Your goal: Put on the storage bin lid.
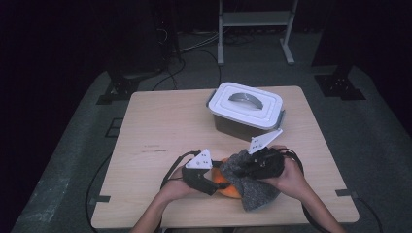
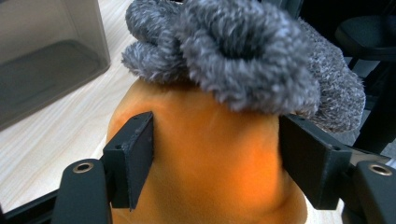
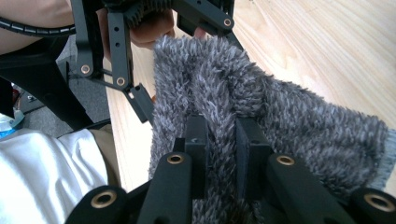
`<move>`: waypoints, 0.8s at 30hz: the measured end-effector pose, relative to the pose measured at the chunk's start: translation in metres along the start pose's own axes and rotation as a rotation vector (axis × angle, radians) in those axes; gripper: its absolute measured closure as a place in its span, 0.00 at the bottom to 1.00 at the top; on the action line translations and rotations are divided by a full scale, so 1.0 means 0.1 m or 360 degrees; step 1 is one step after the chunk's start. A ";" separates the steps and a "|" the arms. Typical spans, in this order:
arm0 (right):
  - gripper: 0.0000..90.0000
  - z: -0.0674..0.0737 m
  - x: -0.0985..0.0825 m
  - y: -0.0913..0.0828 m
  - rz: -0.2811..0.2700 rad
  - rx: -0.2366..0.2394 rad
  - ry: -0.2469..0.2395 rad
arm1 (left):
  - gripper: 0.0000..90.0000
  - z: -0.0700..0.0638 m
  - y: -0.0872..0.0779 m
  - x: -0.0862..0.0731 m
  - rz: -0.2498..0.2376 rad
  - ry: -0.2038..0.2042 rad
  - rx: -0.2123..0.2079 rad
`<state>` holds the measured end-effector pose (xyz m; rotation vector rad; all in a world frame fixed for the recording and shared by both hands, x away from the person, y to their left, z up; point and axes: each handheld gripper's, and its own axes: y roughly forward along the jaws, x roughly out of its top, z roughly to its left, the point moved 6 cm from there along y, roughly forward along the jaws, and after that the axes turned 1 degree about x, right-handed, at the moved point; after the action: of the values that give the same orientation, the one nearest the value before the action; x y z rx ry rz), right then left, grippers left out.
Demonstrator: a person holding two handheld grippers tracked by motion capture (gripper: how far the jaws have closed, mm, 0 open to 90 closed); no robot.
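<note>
1. Near the front edge of the pale wooden table [image 1: 160, 121], a person works a fuzzy grey knitted sock [image 1: 252, 187] against a soft orange plush object [image 1: 228, 187].
2. The left tool [image 1: 209, 180] has its two black jaws pressed against the orange plush from either side – a firm pinch, seen plainly in the left gripper view [image 2: 205, 154].
3. The right tool [image 1: 257, 167] is clamped almost fully together on a fold of the grey sock [image 3: 219, 140].
4. Progress, as I judge it – the sock's rolled cuff [image 2: 243, 51] sits at the top of the plush and most of the orange body is uncovered, so the job looks about half done, whether dressing or stripping I cannot tell.
5. Behind them, apart, stands a grey plastic storage box with a white handled lid [image 1: 247, 109].
6. Nothing blocks the work; the tools crowd each other closely.
</note>
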<state>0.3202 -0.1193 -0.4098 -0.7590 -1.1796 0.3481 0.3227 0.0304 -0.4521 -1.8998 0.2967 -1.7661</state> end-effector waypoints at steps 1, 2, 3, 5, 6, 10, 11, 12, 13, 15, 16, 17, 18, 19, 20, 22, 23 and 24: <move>0.85 -0.02 -0.02 0.00 0.0003 -0.0005 0.0006 | 0.33 0.01 0.00 0.00 -0.0003 -0.0007 -0.0003; 0.85 -0.03 -0.04 -0.01 0.0006 -0.0008 0.0016 | 0.32 0.01 0.00 0.00 -0.0004 -0.0004 -0.0004; 0.86 -0.04 -0.07 -0.02 -0.0003 0.0003 0.0038 | 0.31 0.01 -0.01 0.00 -0.0005 -0.0001 -0.0004; 0.85 -0.07 -0.14 -0.04 -0.0011 0.0006 0.0051 | 0.27 0.03 -0.03 0.01 -0.0004 -0.0031 0.0012; 0.86 -0.09 -0.18 -0.05 -0.0026 0.0007 0.0076 | 0.22 0.04 -0.03 0.02 -0.0004 -0.0050 0.0023; 0.86 -0.13 -0.30 -0.10 -0.0059 0.0022 0.0124 | 0.19 0.06 -0.06 0.01 -0.0002 -0.0120 -0.0006; 0.86 -0.13 -0.32 -0.11 -0.0050 0.0017 0.0124 | 0.23 0.05 -0.06 0.00 -0.0005 -0.0122 -0.0030; 0.86 -0.13 -0.34 -0.12 -0.0039 0.0014 0.0133 | 0.27 0.04 -0.05 0.00 -0.0008 -0.0115 -0.0033; 0.86 -0.13 -0.35 -0.13 -0.0032 0.0017 0.0135 | 0.30 0.02 -0.03 0.00 0.0000 -0.0100 -0.0042; 0.86 -0.12 -0.36 -0.15 -0.0003 0.0012 0.0123 | 0.34 0.00 -0.02 0.01 -0.0003 -0.0076 -0.0045; 0.86 -0.11 -0.36 -0.17 0.0004 0.0007 0.0117 | 0.35 -0.01 -0.01 0.02 -0.0011 -0.0075 -0.0050; 0.86 -0.11 -0.34 -0.19 0.0004 0.0001 0.0115 | 0.36 -0.02 -0.01 0.02 -0.0011 -0.0061 -0.0050; 0.86 -0.11 -0.32 -0.21 -0.0001 -0.0002 0.0114 | 0.36 -0.02 -0.01 0.03 -0.0014 -0.0047 -0.0045; 0.86 -0.11 -0.30 -0.23 -0.0008 -0.0004 0.0106 | 0.36 -0.03 -0.01 0.03 -0.0020 -0.0046 -0.0047; 0.86 -0.10 -0.28 -0.24 -0.0013 -0.0002 0.0102 | 0.36 -0.05 0.00 0.04 -0.0024 -0.0022 -0.0051; 0.86 -0.09 -0.20 -0.26 -0.0021 0.0001 0.0083 | 0.37 -0.08 0.02 0.07 -0.0033 0.0011 -0.0053; 0.86 -0.07 -0.15 -0.25 -0.0024 0.0002 0.0069 | 0.37 -0.09 0.02 0.09 -0.0035 0.0019 -0.0058; 0.86 -0.06 -0.12 -0.24 -0.0028 0.0006 0.0057 | 0.37 -0.11 0.03 0.11 -0.0046 0.0039 -0.0061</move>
<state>0.3185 -0.1452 -0.4026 -0.7483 -1.1508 0.3209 0.3136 0.0195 -0.4442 -1.9191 0.3151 -1.8163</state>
